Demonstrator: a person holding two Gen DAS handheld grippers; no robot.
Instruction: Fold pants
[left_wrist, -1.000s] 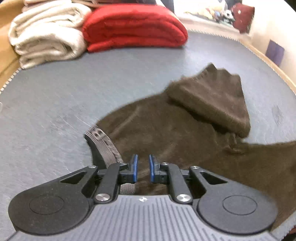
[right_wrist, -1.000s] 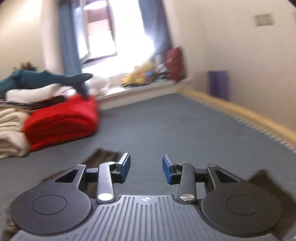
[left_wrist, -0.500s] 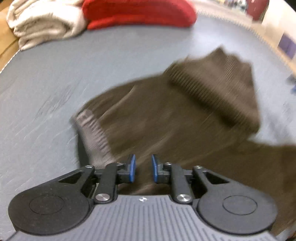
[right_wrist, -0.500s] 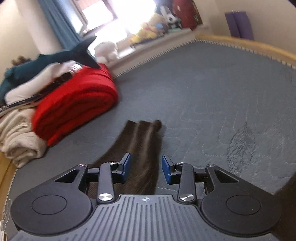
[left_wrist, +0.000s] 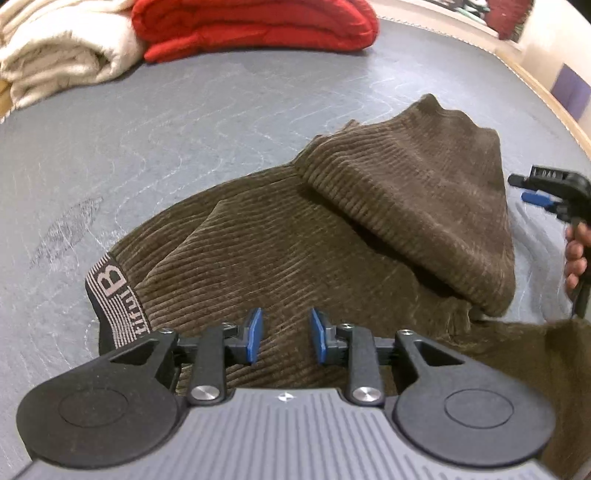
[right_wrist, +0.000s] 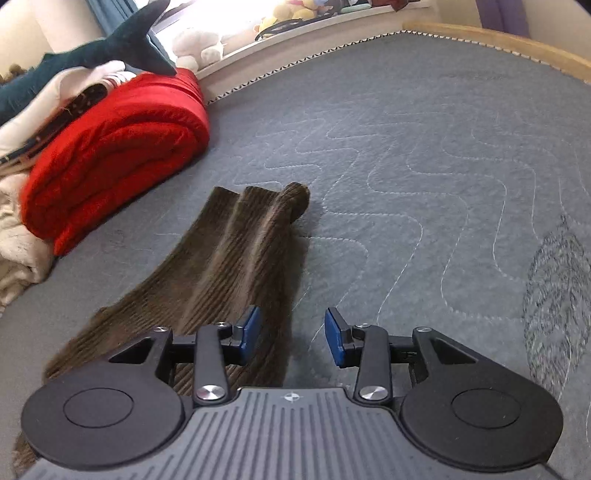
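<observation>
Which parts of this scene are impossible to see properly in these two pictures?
- Brown corduroy pants: near end hidden under the left gripper body, left wrist view; their right part is cut by the picture edge.
- Striped waistband lettering: partly covered by that gripper.
- Right gripper: cut off at the left view's edge.
- Window-sill toys: too small, overexposed, right wrist view.
</observation>
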